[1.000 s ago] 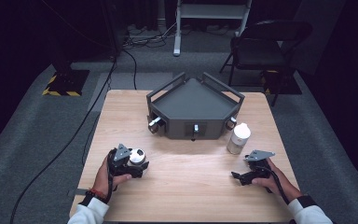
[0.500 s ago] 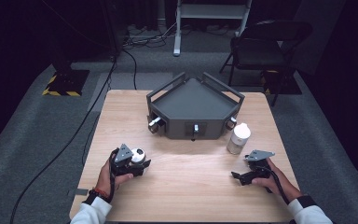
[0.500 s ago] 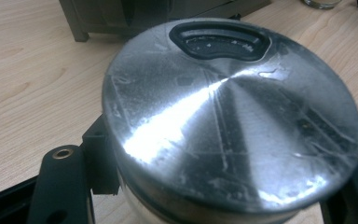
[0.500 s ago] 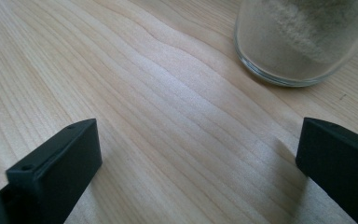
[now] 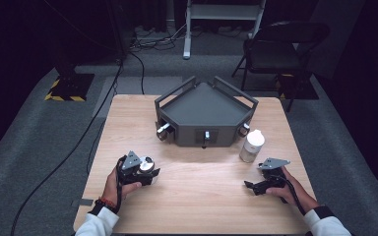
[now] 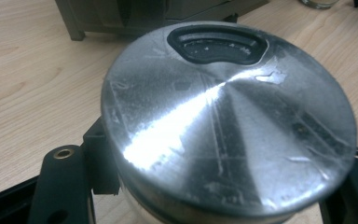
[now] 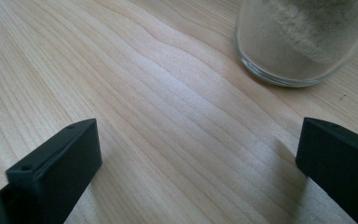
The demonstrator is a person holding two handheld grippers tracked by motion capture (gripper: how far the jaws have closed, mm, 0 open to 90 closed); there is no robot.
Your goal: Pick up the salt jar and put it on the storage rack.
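A small jar with a shiny metal lid (image 6: 228, 121) and a black slot in its top sits between the jaws of my left gripper (image 5: 148, 170), which is shut on its sides. One black finger (image 6: 60, 182) shows at the jar's left. In the high view the jar (image 5: 146, 162) rests low over the table's front left. My right gripper (image 5: 252, 186) lies at the front right with its jaws wide open (image 7: 200, 158) over bare wood. A glass jar of white powder (image 7: 298, 42) stands just beyond them, apart from both jaws.
A dark grey angular fixture (image 5: 204, 105) with knobs on its front stands at the table's back middle. The white-capped glass jar (image 5: 252, 146) stands at its right front corner. A chair (image 5: 280, 44) and cables lie on the floor behind the table.
The left jaws have drawn in onto the metal-lidded jar. Both hands stay where they were, and the right gripper has not changed.
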